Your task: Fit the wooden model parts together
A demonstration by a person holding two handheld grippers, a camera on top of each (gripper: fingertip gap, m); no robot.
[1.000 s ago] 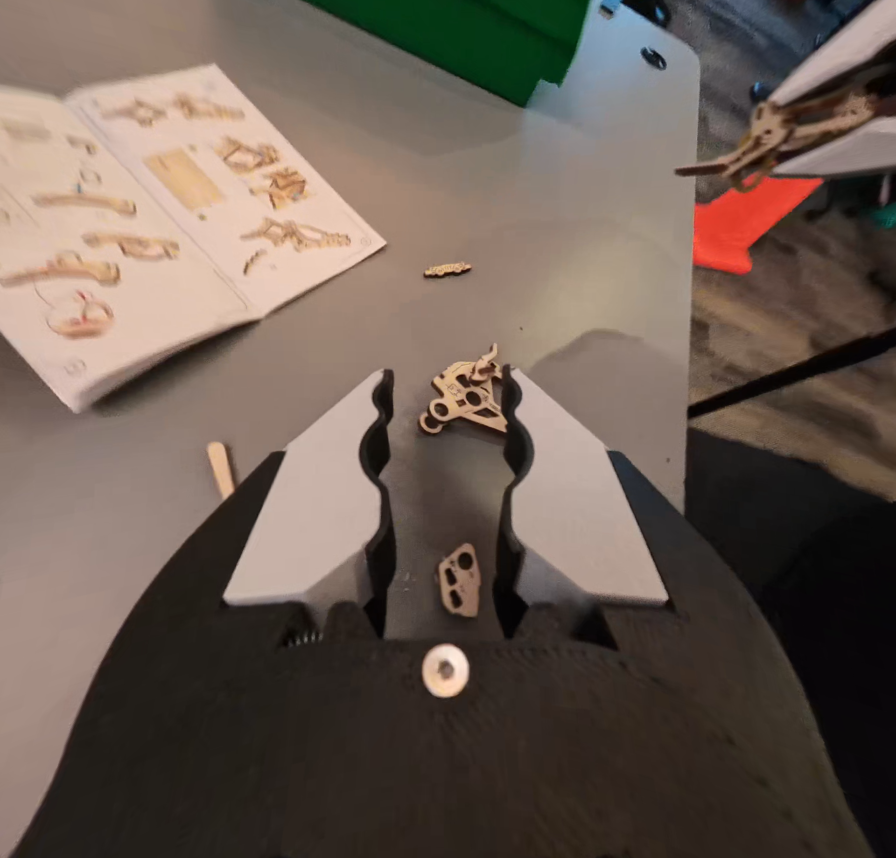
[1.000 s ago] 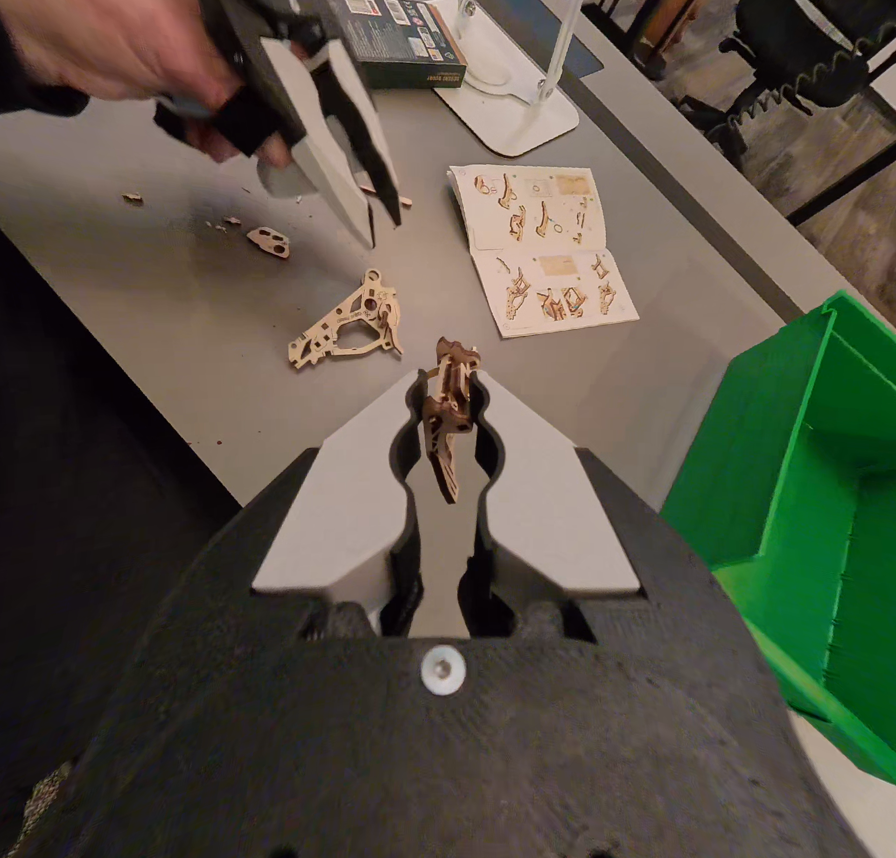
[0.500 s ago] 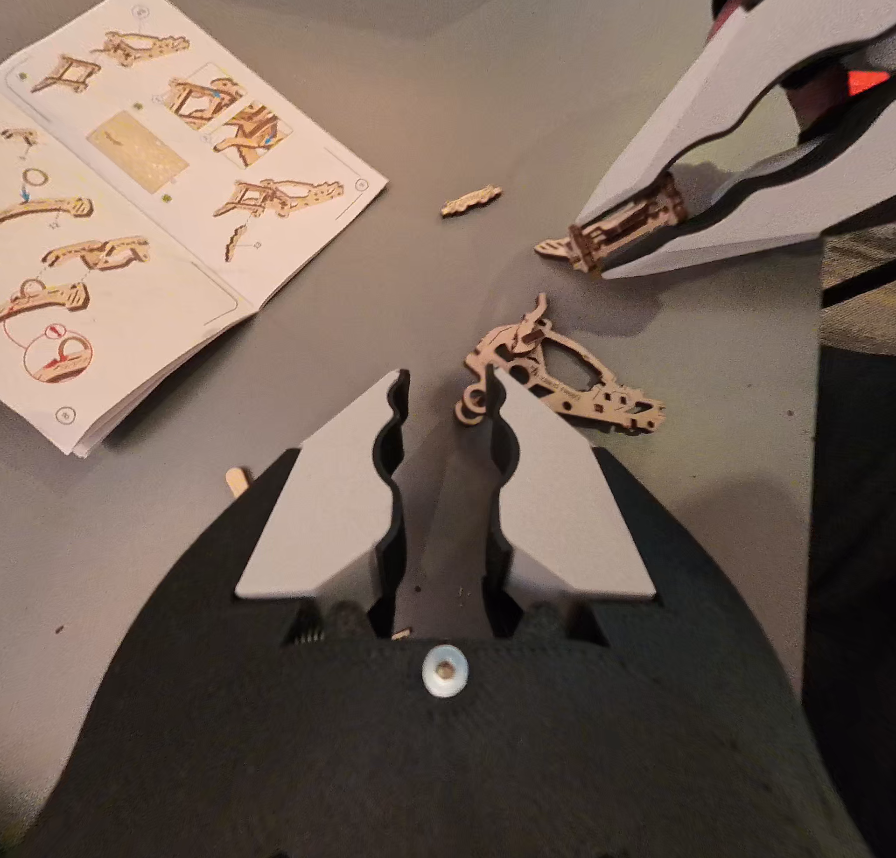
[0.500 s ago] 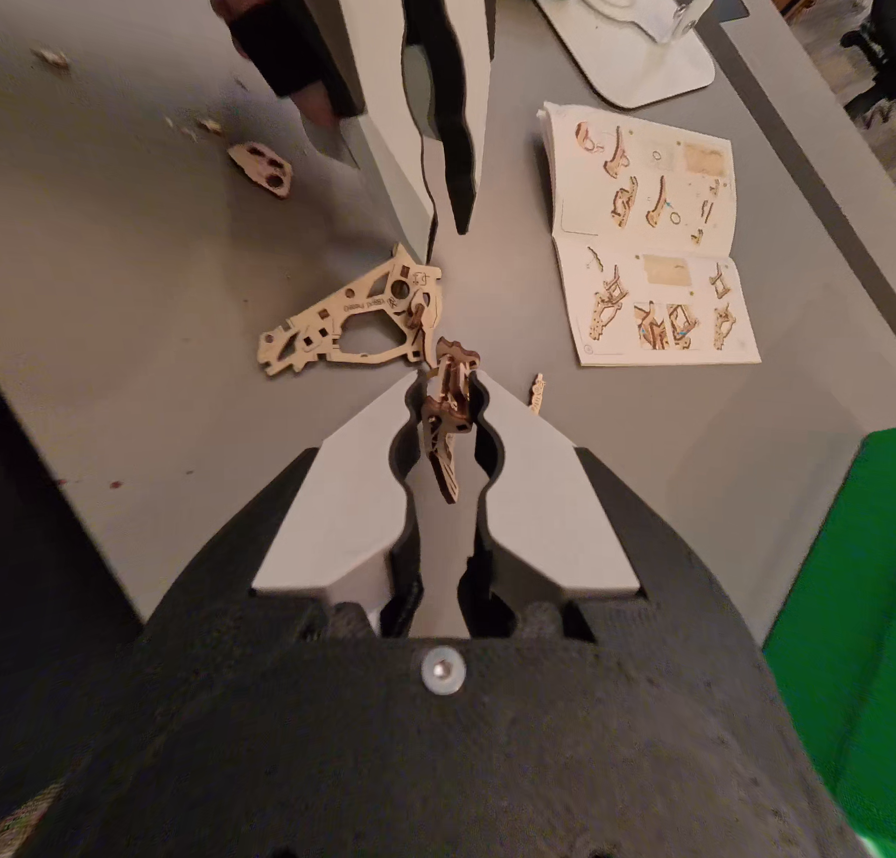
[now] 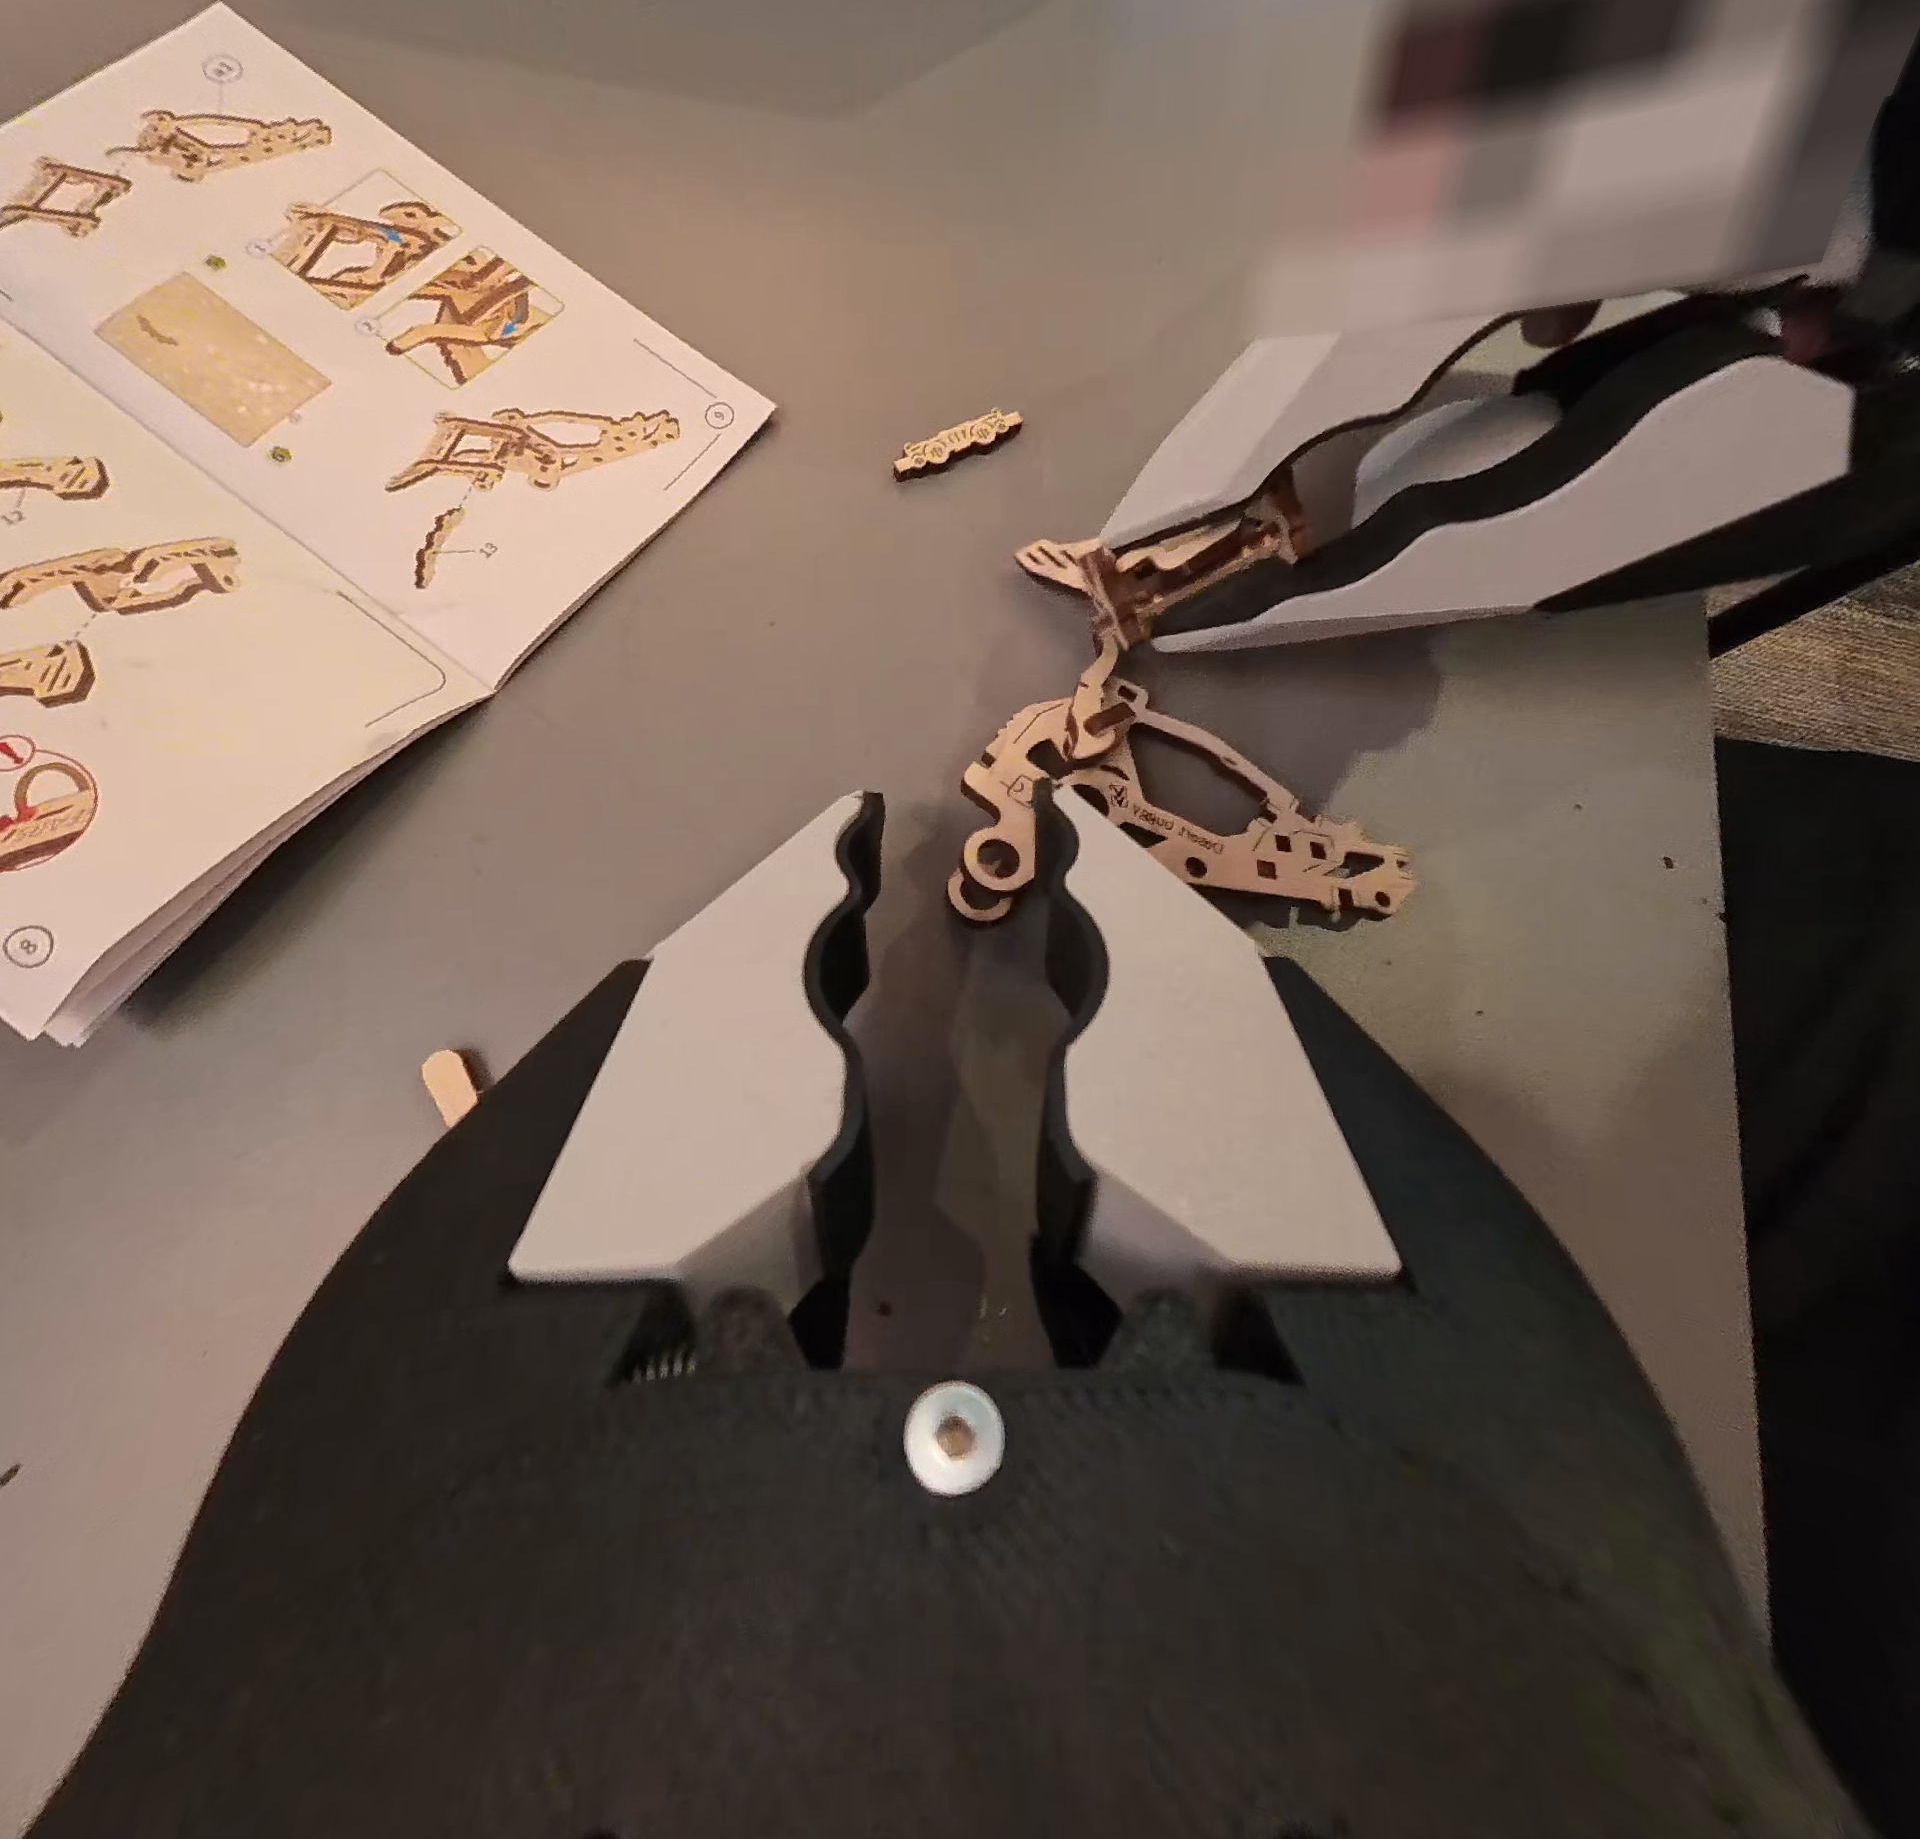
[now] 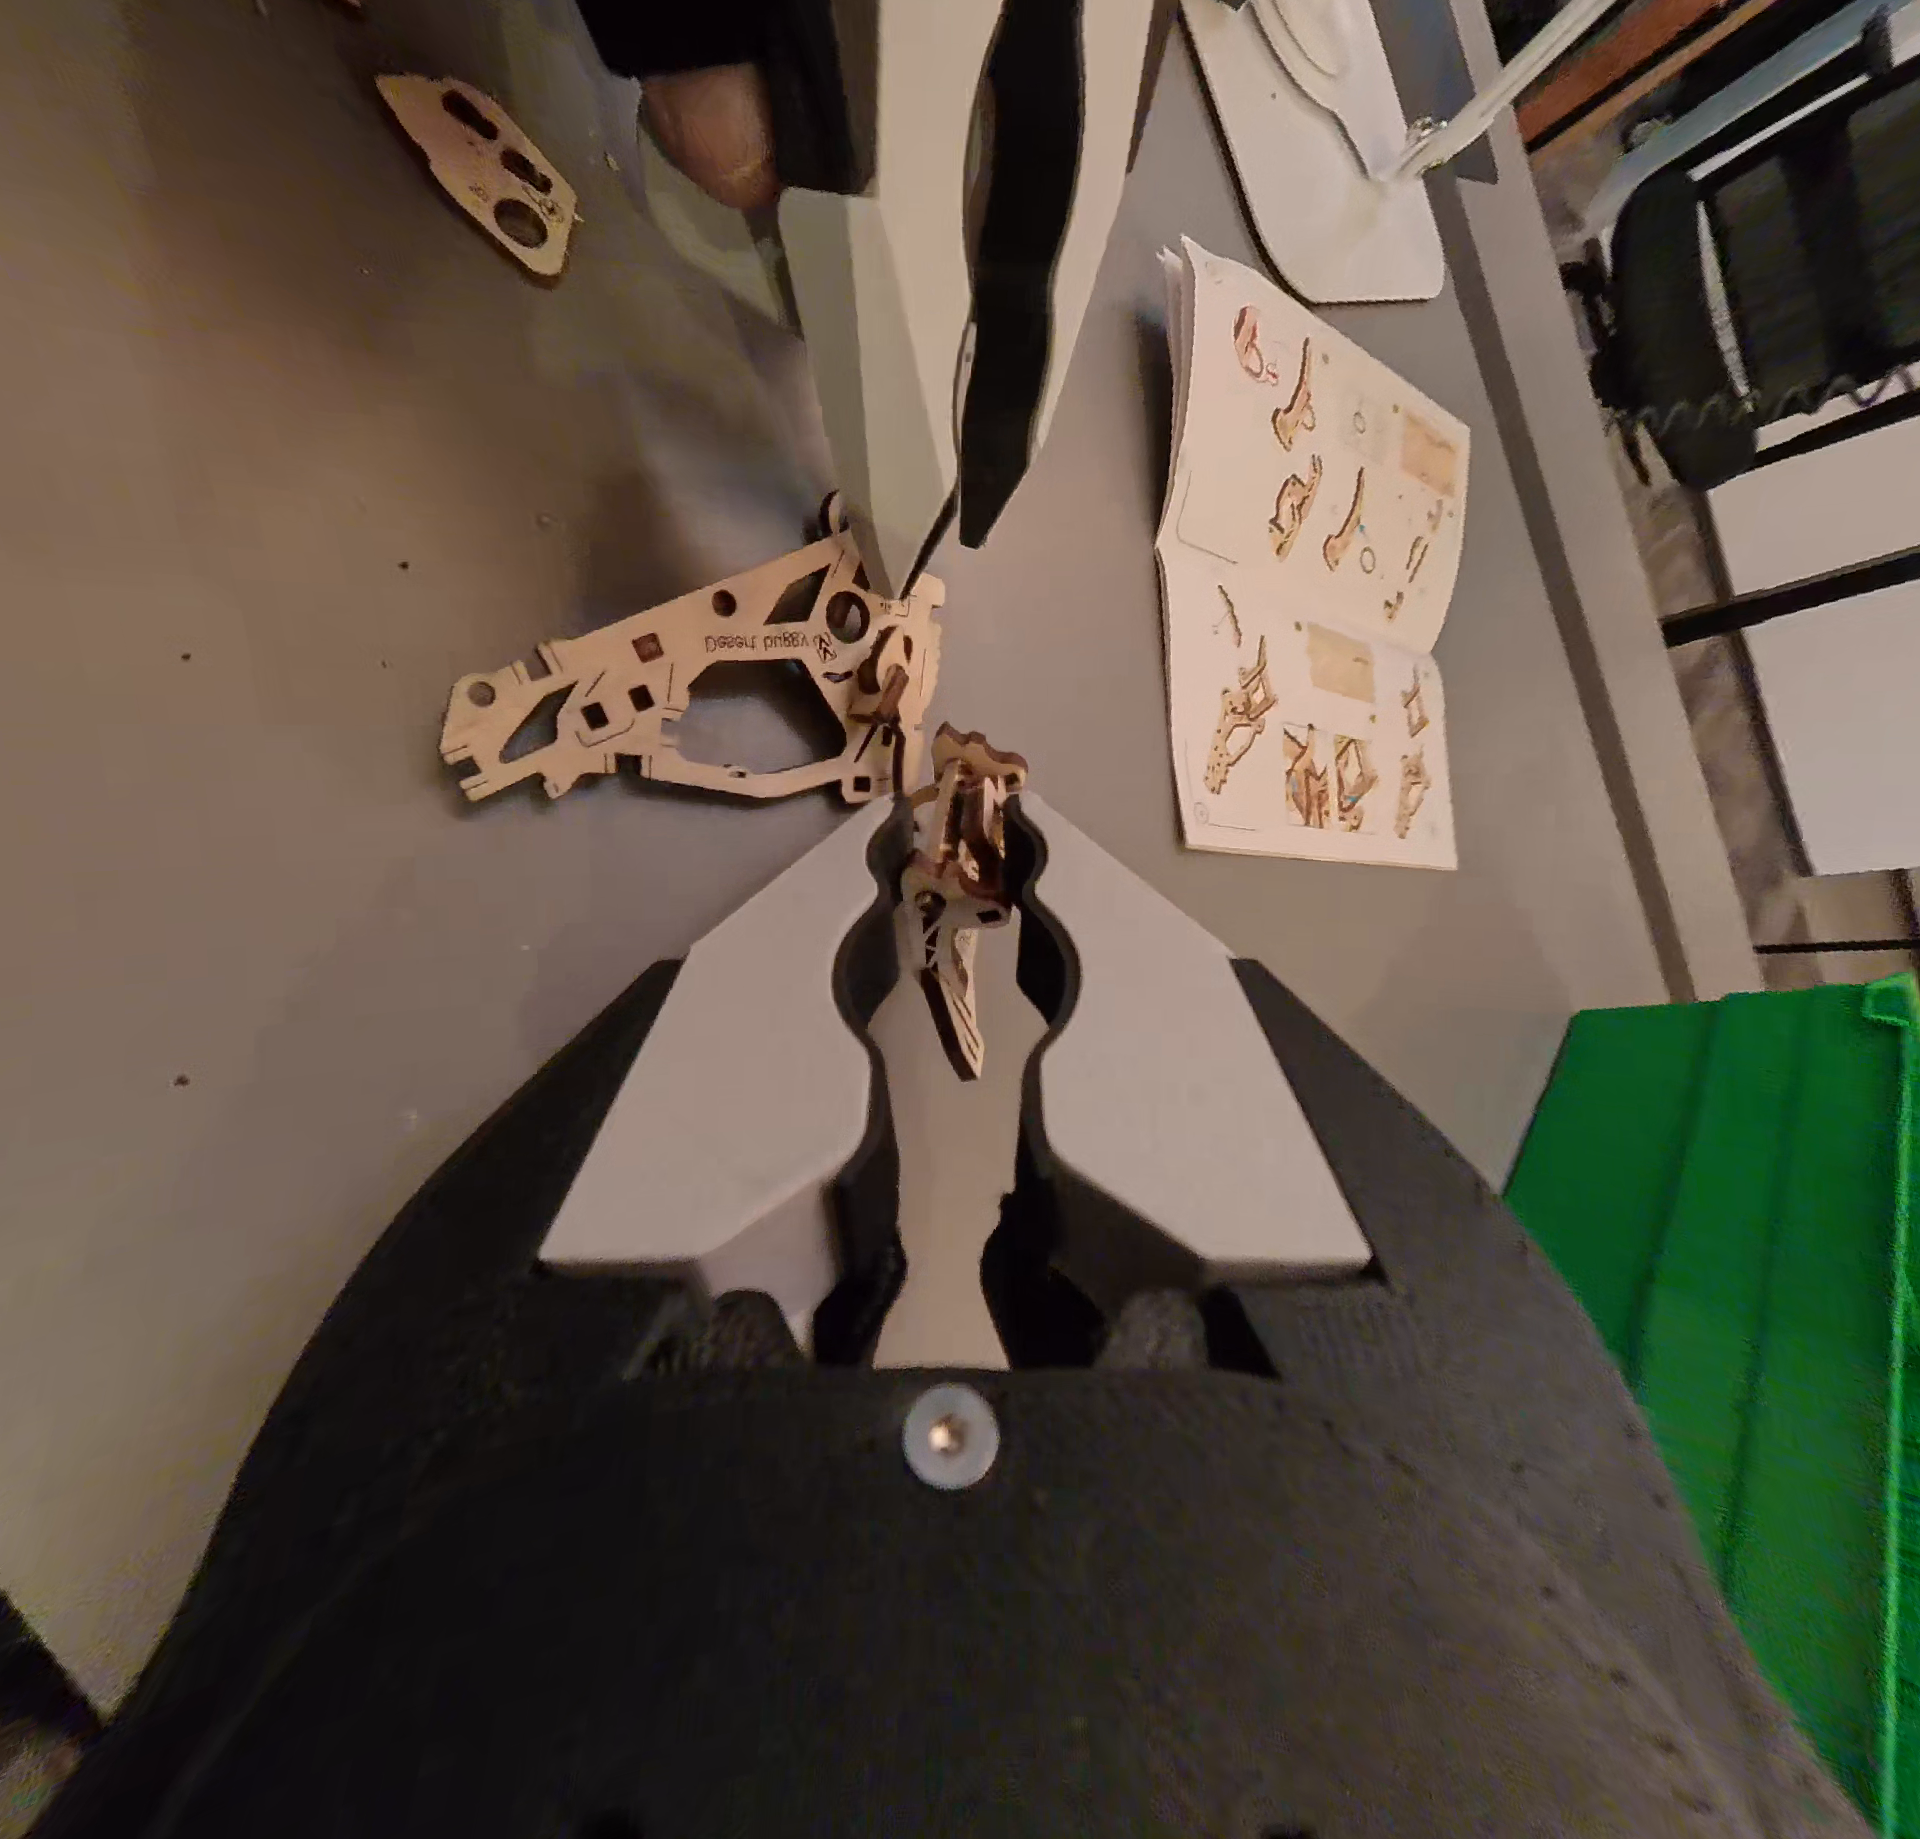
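- Your right tool point(image 6: 951, 823) is clamped on a small wooden sub-assembly point(image 6: 961, 854); it sits edge-on between the tips, with its long tail hanging back into the gap.
- Your left tool point(image 5: 961, 813) has its jaws apart and grips nothing. One fingertip point(image 5: 1049, 833) lies over the near end of the flat frame piece point(image 5: 1195, 813), looks like it's pressing that end down, though contact isn't certain.
- The frame piece lies flat on the desk point(image 5: 727, 709), close to the desk's edge. The held sub-assembly's tip is just beside the frame's upright tab, at the end your left tool covers.
- Risk: the frame slides or pivots when you push the part in, since only one tip pins it and the desk is smooth.
- Risk: thin laser-cut tabs may snap if you come in tilted; the part is held narrow and could twist in the tips.
- Risk: the two tools are crowded at one spot, so they could bump and knock the frame toward the edge.
- Loose bits nearby: a small strip point(image 5: 956, 444), an oval plate point(image 6: 478, 168), and the open booklet point(image 5: 312, 459), all clear of the joint.
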